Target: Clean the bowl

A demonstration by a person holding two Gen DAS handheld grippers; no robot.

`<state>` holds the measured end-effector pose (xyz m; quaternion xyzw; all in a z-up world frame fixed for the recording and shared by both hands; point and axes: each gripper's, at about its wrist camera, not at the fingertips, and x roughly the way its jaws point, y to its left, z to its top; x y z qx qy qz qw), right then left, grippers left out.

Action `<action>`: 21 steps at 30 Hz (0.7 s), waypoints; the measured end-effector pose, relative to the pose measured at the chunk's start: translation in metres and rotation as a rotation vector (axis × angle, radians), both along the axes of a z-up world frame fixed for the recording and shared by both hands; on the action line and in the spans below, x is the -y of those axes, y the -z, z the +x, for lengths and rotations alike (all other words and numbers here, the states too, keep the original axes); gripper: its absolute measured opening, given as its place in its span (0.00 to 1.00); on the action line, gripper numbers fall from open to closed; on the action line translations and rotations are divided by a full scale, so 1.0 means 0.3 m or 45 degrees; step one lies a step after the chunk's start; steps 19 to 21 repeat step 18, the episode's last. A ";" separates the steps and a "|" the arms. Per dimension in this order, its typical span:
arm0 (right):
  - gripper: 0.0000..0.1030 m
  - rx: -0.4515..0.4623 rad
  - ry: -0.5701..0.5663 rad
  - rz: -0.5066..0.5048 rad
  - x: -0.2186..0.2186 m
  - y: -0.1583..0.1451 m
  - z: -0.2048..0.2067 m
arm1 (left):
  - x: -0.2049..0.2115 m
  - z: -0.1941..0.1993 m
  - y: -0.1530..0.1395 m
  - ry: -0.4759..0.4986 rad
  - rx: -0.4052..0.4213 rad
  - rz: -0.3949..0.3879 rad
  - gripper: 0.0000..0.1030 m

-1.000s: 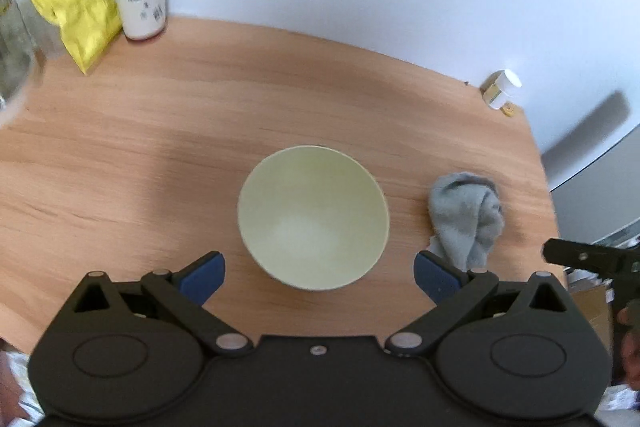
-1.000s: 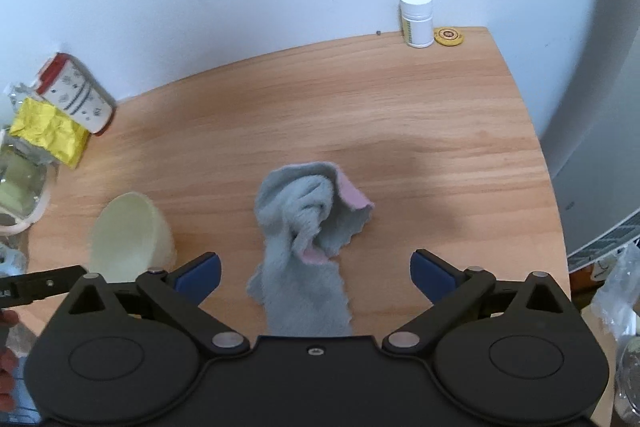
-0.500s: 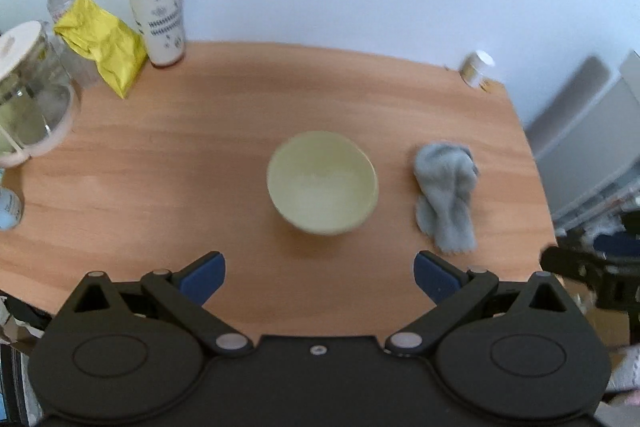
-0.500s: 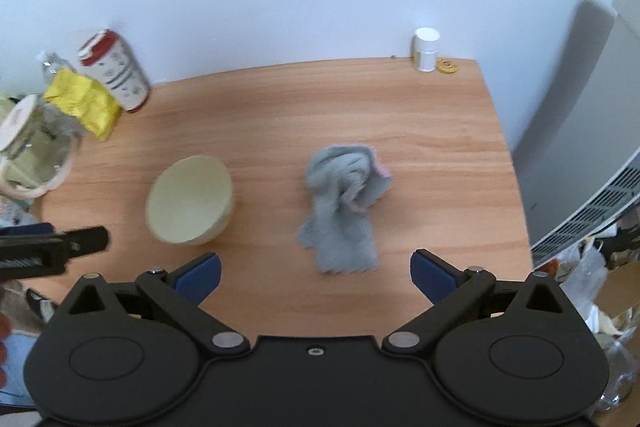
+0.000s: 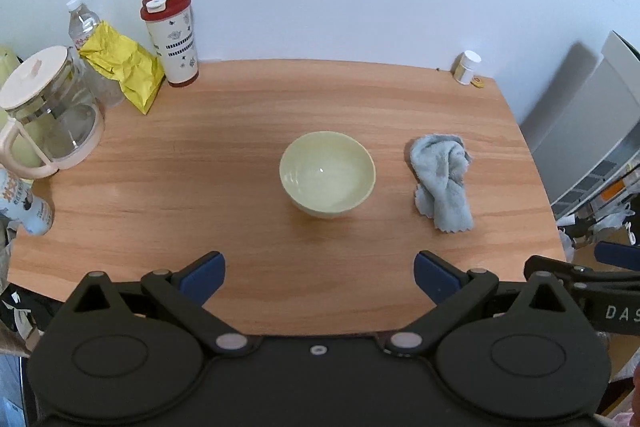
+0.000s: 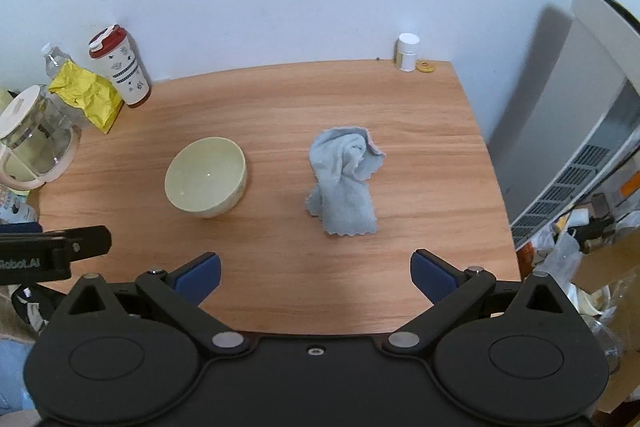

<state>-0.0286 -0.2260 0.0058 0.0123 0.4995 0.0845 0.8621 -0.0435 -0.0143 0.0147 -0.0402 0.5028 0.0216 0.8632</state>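
bowl [image 5: 327, 174] sits upright mid-table, cloth [image 6: 344, 179] crumpled beside it, apart. left gripper [image 5: 319, 277] and right gripper [image 6: 315, 274] both gape empty. bowl looks glazed, slippery, breakable: pinch its rim; cloth soft, grab a fold.

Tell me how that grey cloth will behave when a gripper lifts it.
The cloth lies crumpled in soft folds, so it will likely droop and unfurl. It looks light. Its fuzzy surface should grip well, though a pinch may catch only one layer.

jug [image 5: 44, 115] cut off, carton [image 5: 24, 203] cropped
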 end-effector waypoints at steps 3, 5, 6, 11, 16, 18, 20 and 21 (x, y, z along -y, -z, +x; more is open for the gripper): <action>1.00 -0.018 0.012 0.011 0.016 0.010 -0.020 | 0.030 -0.026 0.000 0.006 0.009 0.011 1.00; 1.00 -0.018 0.008 0.011 0.018 0.015 -0.032 | 0.042 -0.035 -0.001 0.009 0.012 0.014 1.00; 1.00 -0.018 0.005 0.011 0.017 0.017 -0.037 | 0.045 -0.040 -0.001 0.008 0.014 0.013 1.00; 1.00 -0.023 0.000 0.012 0.015 0.021 -0.059 | 0.055 -0.057 0.000 0.013 0.021 0.010 1.00; 1.00 -0.021 0.004 0.015 0.026 0.020 -0.072 | 0.056 -0.059 0.009 -0.004 0.004 -0.011 1.00; 1.00 -0.026 0.007 0.011 0.032 0.023 -0.072 | 0.063 -0.064 0.007 -0.011 0.009 -0.008 1.00; 1.00 -0.026 0.007 0.011 0.032 0.023 -0.072 | 0.063 -0.064 0.007 -0.011 0.009 -0.008 1.00; 1.00 -0.026 0.007 0.011 0.032 0.023 -0.072 | 0.063 -0.064 0.007 -0.011 0.009 -0.008 1.00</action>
